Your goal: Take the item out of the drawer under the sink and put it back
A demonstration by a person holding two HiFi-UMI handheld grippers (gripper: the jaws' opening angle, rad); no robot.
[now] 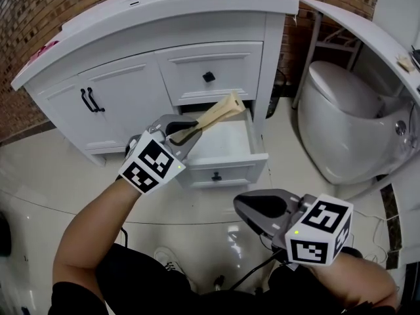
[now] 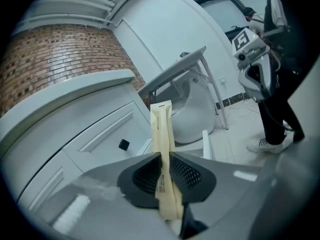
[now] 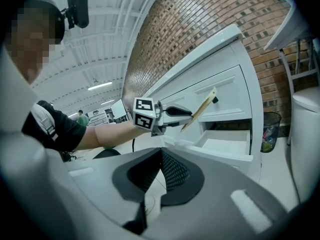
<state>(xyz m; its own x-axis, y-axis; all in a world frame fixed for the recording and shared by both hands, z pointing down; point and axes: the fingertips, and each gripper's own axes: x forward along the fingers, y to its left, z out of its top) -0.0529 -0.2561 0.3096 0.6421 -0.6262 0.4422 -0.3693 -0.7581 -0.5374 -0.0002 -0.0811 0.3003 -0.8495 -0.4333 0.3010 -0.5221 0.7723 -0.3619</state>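
Note:
The lower drawer point(image 1: 226, 144) of the white vanity stands pulled out, and its inside looks bare. My left gripper point(image 1: 190, 134) is shut on a long cream packet point(image 1: 220, 112) that slants up over the drawer's back left corner. In the left gripper view the packet point(image 2: 161, 129) sticks out past the pads point(image 2: 187, 173), pinched near its lower end. The right gripper view shows that same gripper point(image 3: 176, 111) and packet point(image 3: 201, 109) above the drawer point(image 3: 227, 145). My right gripper point(image 1: 244, 205) hangs low and to the right of the drawer, jaws together and empty point(image 3: 160, 170).
A closed upper drawer with a black knob point(image 1: 209, 77) sits above the open one, and cabinet doors with black handles point(image 1: 92, 100) are to its left. A white toilet point(image 1: 341, 123) stands to the right. A small bin point(image 3: 270, 130) sits between vanity and toilet.

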